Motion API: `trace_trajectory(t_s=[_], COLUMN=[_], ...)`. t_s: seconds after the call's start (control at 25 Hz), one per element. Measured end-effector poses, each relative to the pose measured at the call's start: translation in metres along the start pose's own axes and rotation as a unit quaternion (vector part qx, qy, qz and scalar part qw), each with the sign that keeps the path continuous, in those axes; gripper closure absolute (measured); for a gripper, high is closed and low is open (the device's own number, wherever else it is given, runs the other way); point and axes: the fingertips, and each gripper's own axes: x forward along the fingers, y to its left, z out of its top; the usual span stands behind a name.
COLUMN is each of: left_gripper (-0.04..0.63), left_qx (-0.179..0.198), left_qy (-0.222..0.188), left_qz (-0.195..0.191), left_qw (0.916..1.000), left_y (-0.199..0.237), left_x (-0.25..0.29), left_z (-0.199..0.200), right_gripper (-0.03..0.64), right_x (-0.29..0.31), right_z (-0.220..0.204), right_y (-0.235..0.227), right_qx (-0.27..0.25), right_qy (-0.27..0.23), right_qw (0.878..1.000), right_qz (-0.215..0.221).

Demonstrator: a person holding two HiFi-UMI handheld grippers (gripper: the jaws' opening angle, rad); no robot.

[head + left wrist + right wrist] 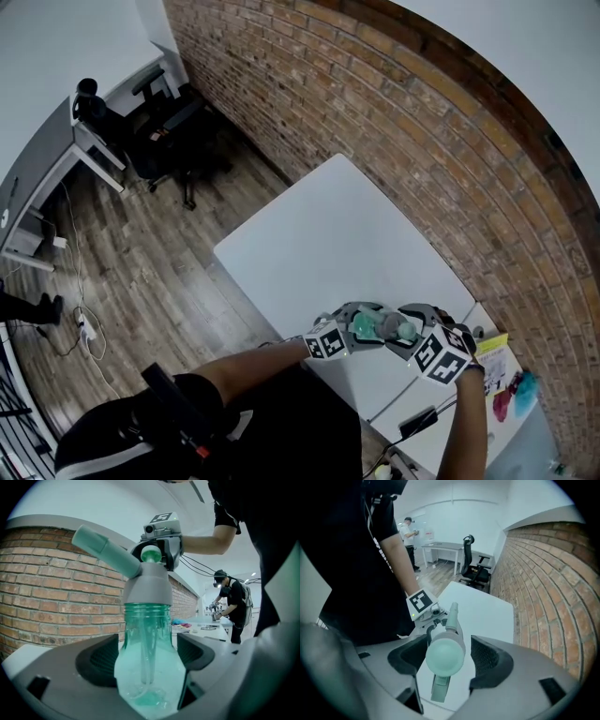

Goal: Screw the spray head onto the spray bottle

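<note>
A see-through teal spray bottle stands upright between my left gripper's pads, which press on its wide sides. On its neck sits the grey spray head, its mint nozzle pointing up and left. From above, my right gripper reaches steeply down over the spray head; its jaws are closed round the rounded mint top, and the trigger hangs below. In the head view both grippers meet over the near edge of the white table, left gripper and right gripper with the bottle between them.
A brick wall runs along the table's far side. To the right stands a second table with coloured items. Office chairs and a desk are at the far left. Another person works at a distant table.
</note>
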Motion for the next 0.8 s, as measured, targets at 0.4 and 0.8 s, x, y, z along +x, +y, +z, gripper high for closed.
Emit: trace_trajectory(t_s=[0.4,0.8], left_gripper=[0.209,0.209], left_qx=[0.003,0.004], left_qy=[-0.004,-0.005], left_qz=[0.002,0.002], left_qw=[1.0000,1.0000], left_y=[0.001,0.001], left_x=[-0.001,-0.001], left_z=[0.000,0.000], right_gripper=[0.345,0.348], right_x=[-0.021,0.007], right_z=[0.011,-0.019], right_y=[-0.004,-0.011], right_qx=[0.211,0.301], right_qy=[-0.081,-0.024], right_qw=[0.964,0.946], right_qz=[-0.142,-0.120])
